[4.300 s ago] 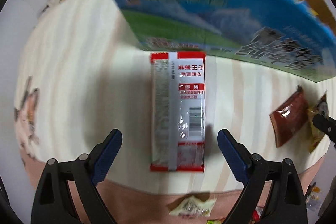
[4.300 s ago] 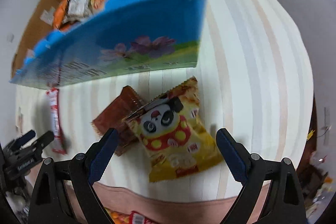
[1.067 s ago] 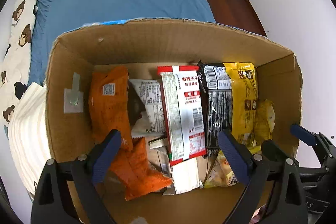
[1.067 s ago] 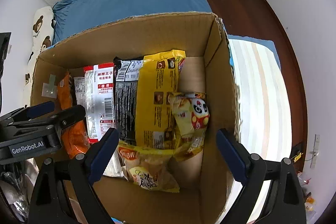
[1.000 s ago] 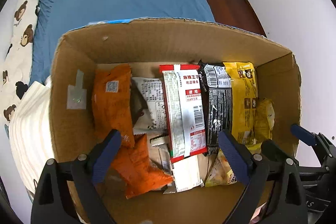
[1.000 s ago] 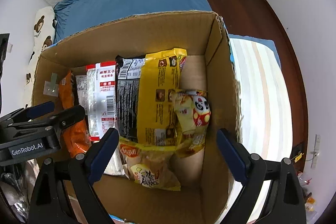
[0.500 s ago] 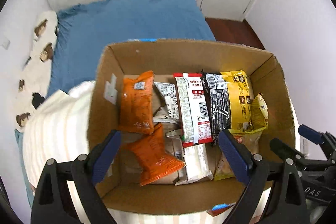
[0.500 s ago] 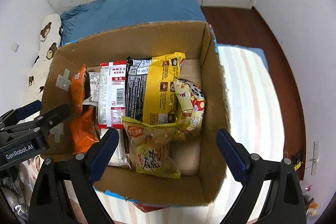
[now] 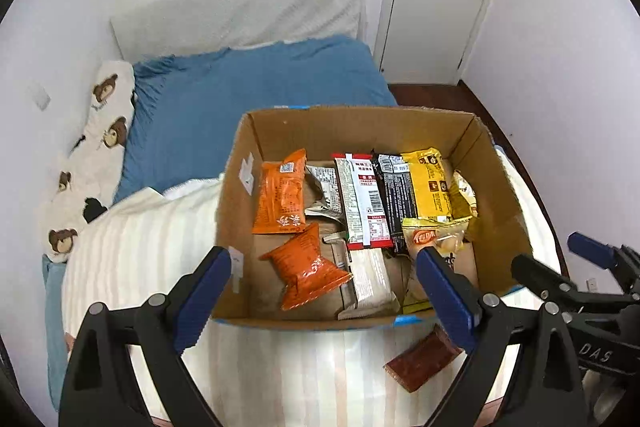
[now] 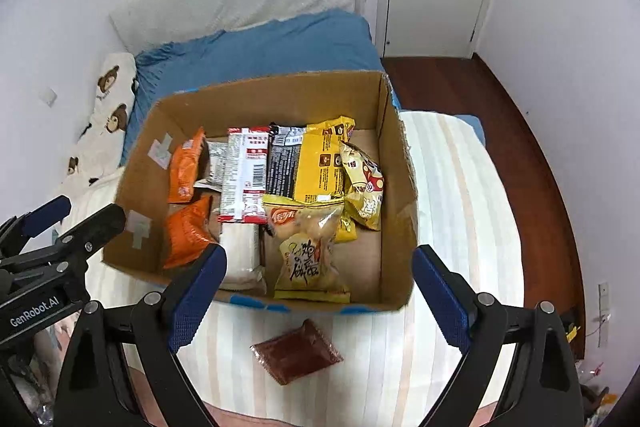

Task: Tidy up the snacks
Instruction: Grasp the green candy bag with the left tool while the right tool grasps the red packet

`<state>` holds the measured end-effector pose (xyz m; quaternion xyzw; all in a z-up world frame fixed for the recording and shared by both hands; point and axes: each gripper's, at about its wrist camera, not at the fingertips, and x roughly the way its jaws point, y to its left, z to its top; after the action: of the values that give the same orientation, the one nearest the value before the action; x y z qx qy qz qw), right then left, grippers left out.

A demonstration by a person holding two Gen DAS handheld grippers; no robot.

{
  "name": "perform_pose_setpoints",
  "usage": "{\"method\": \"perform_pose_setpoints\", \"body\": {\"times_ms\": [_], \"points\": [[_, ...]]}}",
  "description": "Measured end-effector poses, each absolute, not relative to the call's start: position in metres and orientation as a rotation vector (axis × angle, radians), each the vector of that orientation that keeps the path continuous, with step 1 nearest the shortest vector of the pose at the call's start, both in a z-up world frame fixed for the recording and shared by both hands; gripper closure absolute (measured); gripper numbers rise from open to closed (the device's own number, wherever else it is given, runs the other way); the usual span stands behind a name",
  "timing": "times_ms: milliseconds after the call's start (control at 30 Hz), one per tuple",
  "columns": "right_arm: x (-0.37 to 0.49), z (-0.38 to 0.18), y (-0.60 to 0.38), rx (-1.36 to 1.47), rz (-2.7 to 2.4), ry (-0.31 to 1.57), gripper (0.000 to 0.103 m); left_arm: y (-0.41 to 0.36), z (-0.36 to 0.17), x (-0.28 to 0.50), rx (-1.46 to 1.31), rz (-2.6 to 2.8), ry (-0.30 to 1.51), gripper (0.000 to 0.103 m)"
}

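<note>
One brown snack packet (image 10: 297,355) is lying alone on the striped cloth (image 10: 460,227), just in front of the near wall of the cardboard box (image 10: 256,99), so the best plan is going down slowly over it with the right gripper (image 10: 320,291), closing on its middle, and lifting it over the wall to the other snacks. That gripper is staying wide open and holding nothing, and the packet is sitting below it, between its two blue fingers (image 10: 196,291) and a little nearer. The left gripper (image 9: 322,293) is also wide open and empty, hanging over the near left part of the box, with the packet (image 9: 420,359) low and to its right.
</note>
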<state>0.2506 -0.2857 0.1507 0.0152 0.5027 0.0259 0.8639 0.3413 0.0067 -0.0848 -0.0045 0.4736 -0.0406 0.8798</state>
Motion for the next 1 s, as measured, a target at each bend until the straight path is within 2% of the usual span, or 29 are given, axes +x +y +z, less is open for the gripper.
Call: {"method": "perform_pose_setpoints", "body": {"times_ms": [300,467,733,1000], "points": [[0.187,0.196,-0.292,0.076,0.075,0.943,0.007,0.008,-0.057,0.284,0.003,-0.087,0.915,0.008],[0.147,0.188,-0.294,0.137,0.113,0.978,0.007,0.011,-0.067,0.248,-0.01,-0.094,0.945,0.008],[0.076,0.092,-0.299,0.287,0.154,1.24,0.007,0.019,-0.139,0.19,-0.011,-0.061,1.13,0.008],[0.003,-0.032,-0.314,0.628,0.155,1.559,0.007,0.039,-0.23,0.134,-0.035,0.004,1.383,0.008]]}}
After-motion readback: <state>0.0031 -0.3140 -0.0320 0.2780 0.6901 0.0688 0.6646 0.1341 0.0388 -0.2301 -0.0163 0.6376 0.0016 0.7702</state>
